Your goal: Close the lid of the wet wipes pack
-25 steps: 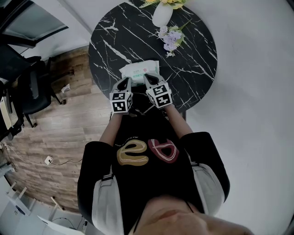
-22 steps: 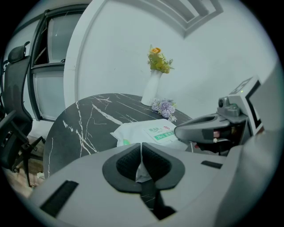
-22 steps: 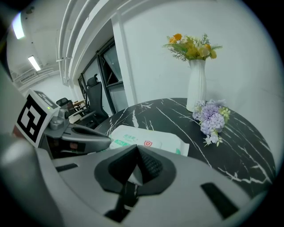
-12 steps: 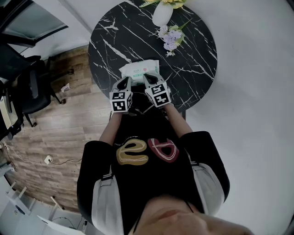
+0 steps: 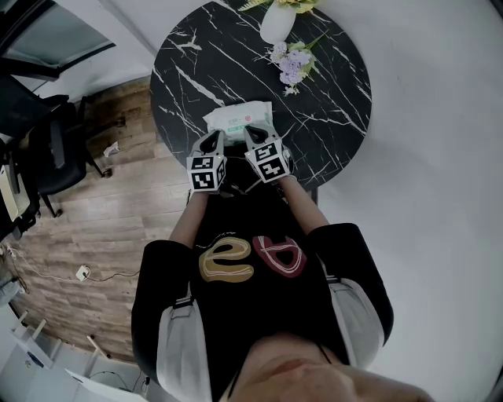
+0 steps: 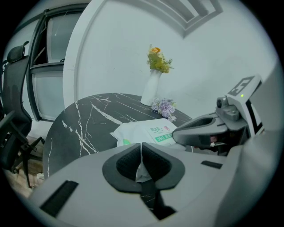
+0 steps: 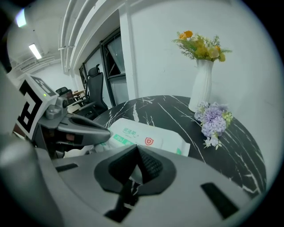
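The white wet wipes pack (image 5: 238, 119) lies flat on the round black marble table (image 5: 330, 86), near its front edge. Both grippers sit at the pack's near edge, close side by side. My left gripper (image 5: 212, 141) is shut, and in the left gripper view a thin white fold of the pack (image 6: 146, 131) shows pinched between its pads (image 6: 128, 162). My right gripper (image 5: 253, 137) has its pads together over the pack (image 7: 146, 135), with nothing clearly held. The lid cannot be made out in any view.
A white vase with yellow flowers (image 5: 277, 23) stands at the table's far edge, and a lilac flower sprig (image 5: 292, 67) lies in front of it. A black office chair (image 5: 55, 149) stands on the wooden floor to the left.
My right gripper has crept slightly up and left along the pack's near edge. The left gripper and the pack have stayed put.
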Demonstrator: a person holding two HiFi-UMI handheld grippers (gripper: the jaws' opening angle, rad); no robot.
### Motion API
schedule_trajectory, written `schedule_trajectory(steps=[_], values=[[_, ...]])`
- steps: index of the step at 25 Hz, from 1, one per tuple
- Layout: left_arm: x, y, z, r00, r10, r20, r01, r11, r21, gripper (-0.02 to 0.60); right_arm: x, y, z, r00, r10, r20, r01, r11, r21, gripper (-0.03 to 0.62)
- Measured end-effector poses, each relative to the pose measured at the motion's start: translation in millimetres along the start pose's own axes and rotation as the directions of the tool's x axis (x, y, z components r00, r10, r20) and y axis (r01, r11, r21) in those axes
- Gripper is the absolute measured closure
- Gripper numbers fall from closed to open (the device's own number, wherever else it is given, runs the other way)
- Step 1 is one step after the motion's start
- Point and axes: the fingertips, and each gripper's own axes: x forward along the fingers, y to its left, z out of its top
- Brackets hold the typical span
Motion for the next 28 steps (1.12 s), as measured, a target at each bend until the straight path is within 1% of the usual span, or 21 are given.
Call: schedule_trajectory(steps=[3, 7, 12, 16, 22, 24, 26, 28], values=[[-0.1, 0.4, -0.1, 1.000, 0.000, 0.001, 0.000, 1.000, -0.005, 0.557, -0.7, -0.1, 2.1, 1.000, -0.007, -0.028, 0.005, 0.998, -0.056, 0.582], [-0.2, 0.7, -0.3, 1.000, -0.001, 0.001, 0.001, 1.000, -0.008, 0.557, -0.5, -0.3, 2.3, 0.999, -0.010, -0.035, 0.009, 0.999, -0.043, 0.582], [0.2, 0.3, -0.8, 1.000, -0.003, 0.002, 0.003, 1.000, -0.005, 0.557, 0.9, 2.0, 0.9, 0.998, -0.034, -0.060, 0.026, 0.992, -0.124, 0.582], [1.0, 0.9, -0.7, 1.000, -0.003, 0.000, 0.003, 1.000, -0.004, 0.557, 3.5, 2.0, 0.1, 0.995, -0.048, -0.091, 0.035, 0.989, -0.144, 0.582], [0.9, 1.6, -0.7, 1.000, -0.008, 0.003, 0.009, 1.000, -0.013, 0.557, 7.3, 3.8, -1.0, 0.985, -0.075, -0.155, 0.042, 0.978, -0.205, 0.583], [1.1, 2.2, -0.5, 1.000, -0.016, 0.004, 0.016, 1.000, -0.016, 0.557, 9.0, 5.3, -1.1, 0.980, -0.095, -0.175, 0.047, 0.964, -0.263, 0.583], [1.4, 2.1, -1.5, 1.000, -0.024, 0.005, 0.024, 0.999, -0.021, 0.557, 10.8, 7.7, -3.3, 0.973, -0.130, -0.192, 0.055, 0.934, -0.353, 0.583], [1.7, 1.4, -2.2, 0.999, -0.032, 0.006, 0.032, 0.999, -0.026, 0.557, 12.2, 9.2, -5.5, 0.965, -0.161, -0.207, 0.062, 0.908, -0.415, 0.585]])
